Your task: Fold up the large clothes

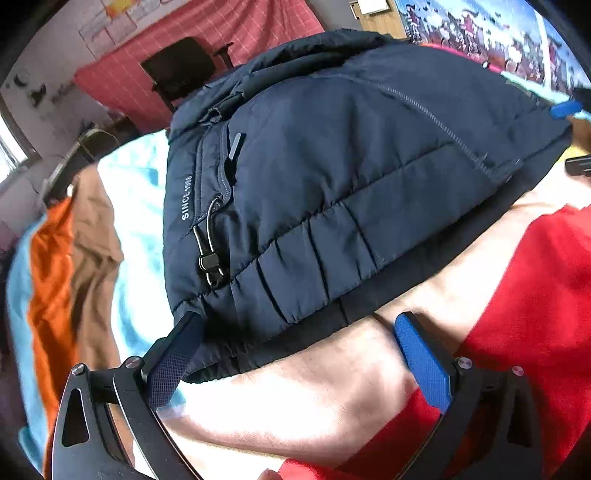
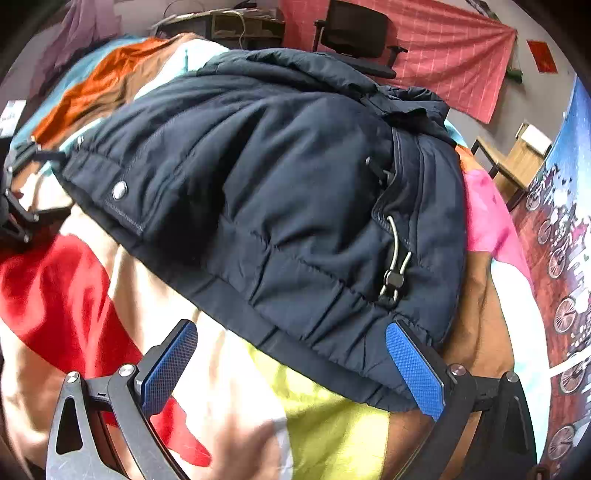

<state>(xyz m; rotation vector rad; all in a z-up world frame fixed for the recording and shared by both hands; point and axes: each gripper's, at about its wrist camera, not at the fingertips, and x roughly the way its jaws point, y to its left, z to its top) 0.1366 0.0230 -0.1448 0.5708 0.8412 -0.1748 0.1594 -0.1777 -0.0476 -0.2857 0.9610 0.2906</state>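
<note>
Colourful bedspread (image 1: 535, 295) lay under a navy puffer jacket (image 1: 332, 184), bundled compactly | left wrist: left gripper (image 1: 295, 350) spread wide, holding nothing, at its hem | right wrist: right gripper (image 2: 291, 365) likewise released beside jacket (image 2: 258, 184) | folding seemed nearly done.

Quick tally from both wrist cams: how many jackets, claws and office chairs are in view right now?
Navy jackets: 1
Claws: 2, left claw and right claw, both open
Black office chairs: 1
Total: 4
</note>
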